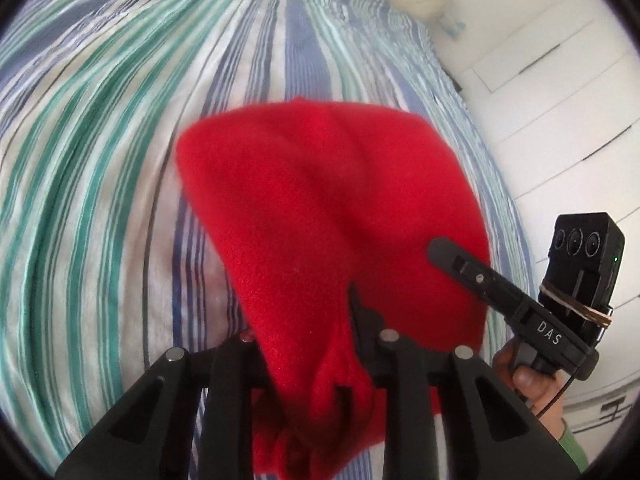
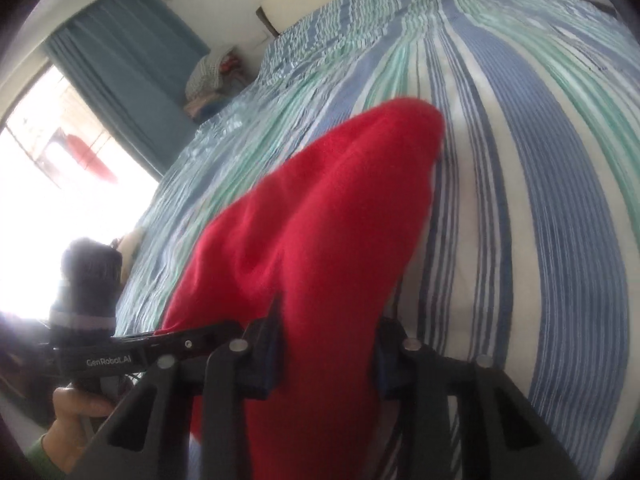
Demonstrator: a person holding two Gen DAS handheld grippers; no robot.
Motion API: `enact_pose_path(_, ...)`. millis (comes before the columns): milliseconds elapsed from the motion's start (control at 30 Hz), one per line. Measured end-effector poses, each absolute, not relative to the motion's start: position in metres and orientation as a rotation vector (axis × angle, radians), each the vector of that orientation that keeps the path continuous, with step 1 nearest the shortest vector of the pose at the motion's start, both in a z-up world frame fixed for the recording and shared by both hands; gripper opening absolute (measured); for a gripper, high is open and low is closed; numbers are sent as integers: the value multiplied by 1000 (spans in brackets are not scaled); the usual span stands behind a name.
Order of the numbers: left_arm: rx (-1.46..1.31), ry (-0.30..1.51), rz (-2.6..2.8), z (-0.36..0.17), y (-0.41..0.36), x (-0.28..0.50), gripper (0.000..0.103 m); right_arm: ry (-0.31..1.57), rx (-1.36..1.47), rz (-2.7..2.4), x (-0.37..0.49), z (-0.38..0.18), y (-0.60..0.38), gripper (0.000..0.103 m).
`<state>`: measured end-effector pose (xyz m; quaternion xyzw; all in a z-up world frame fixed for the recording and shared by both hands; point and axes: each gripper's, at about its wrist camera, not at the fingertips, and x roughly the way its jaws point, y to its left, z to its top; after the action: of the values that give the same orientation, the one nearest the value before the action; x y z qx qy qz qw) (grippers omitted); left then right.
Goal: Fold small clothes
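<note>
Left gripper (image 1: 320, 360), bottom centre of its own view, clenched on a bunched corner of the red cloth (image 1: 332, 208); cloth fanning up from the jaws to mid-frame over the striped bedsheet (image 1: 100, 140); at lower right, right gripper (image 1: 444, 250) held in a hand (image 1: 532, 384), finger lying against the cloth's edge. Right gripper (image 2: 326, 344), bottom centre of its view, likewise grasping the red cloth (image 2: 320, 220); left gripper's body at lower left.

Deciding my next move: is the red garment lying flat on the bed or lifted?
Lifted. The red garment hangs bunched from both grippers, left gripper and right gripper, above the striped bedsheet; neither folded nor spread flat.
</note>
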<state>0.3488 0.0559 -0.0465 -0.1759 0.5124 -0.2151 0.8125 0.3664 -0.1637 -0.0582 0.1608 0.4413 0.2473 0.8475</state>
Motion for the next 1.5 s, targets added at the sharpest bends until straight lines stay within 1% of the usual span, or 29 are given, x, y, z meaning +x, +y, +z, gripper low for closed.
enact_pose_path(33,-359,1064,-474,-32,52,348,23,901,315,527,365,-45,-161,31)
enact_pose_path(200,-367,911,-570,49,43,345,24,724,265,553,365,43,-175,31)
enact_pose_path(267,-360,890,-600,69,38,343,25,670,262,566,362,77,-190,31)
enact_pose_path(300,-356,896,-607,72,34,343,27,660,264,571,364,89,-194,31)
enact_pose_path(367,-327,924,-590,63,25,341,41,683,278,570,366,96,-204,32)
enact_pose_path(400,-295,940,-556,51,22,336,58,706,281,558,366,92,-211,37)
enact_pose_path(433,-251,949,-503,40,22,328,69,743,273,537,366,84,-215,47)
enact_pose_path(467,-203,944,-447,27,22,316,71,788,254,510,363,71,-224,57)
enact_pose_path(500,-156,937,-396,16,23,302,73,826,228,470,358,56,-233,83)
enact_pose_path(533,-111,923,-349,7,26,287,73,850,197,425,348,41,-240,95)
enact_pose_path(567,-70,903,-310,1,29,270,74,861,164,385,334,29,-252,95)
enact_pose_path(600,-26,872,-275,-1,30,252,79,873,129,347,319,17,-261,95)
enact_pose_path(633,22,829,-238,0,30,233,87,882,98,308,304,10,-271,95)
enact_pose_path(733,122,680,-126,17,28,187,101,899,30,214,259,-6,-291,95)
enact_pose_path(833,121,629,-27,40,29,163,103,892,-20,167,225,0,-294,95)
enact_pose_path(967,23,687,-64,63,37,154,103,827,-66,162,190,37,-278,96)
enact_pose_path(1033,34,709,11,67,37,149,102,791,-73,163,171,54,-266,102)
enact_pose_path(1100,88,722,118,63,36,141,102,765,-80,152,155,64,-254,103)
enact_pose_path(1267,144,740,194,48,40,110,103,767,-82,145,108,55,-229,102)
enact_pose_path(1400,196,716,150,52,31,88,103,814,-54,168,84,46,-223,102)
enact_pose_path(1500,166,733,92,54,27,82,103,825,-86,143,75,51,-221,102)
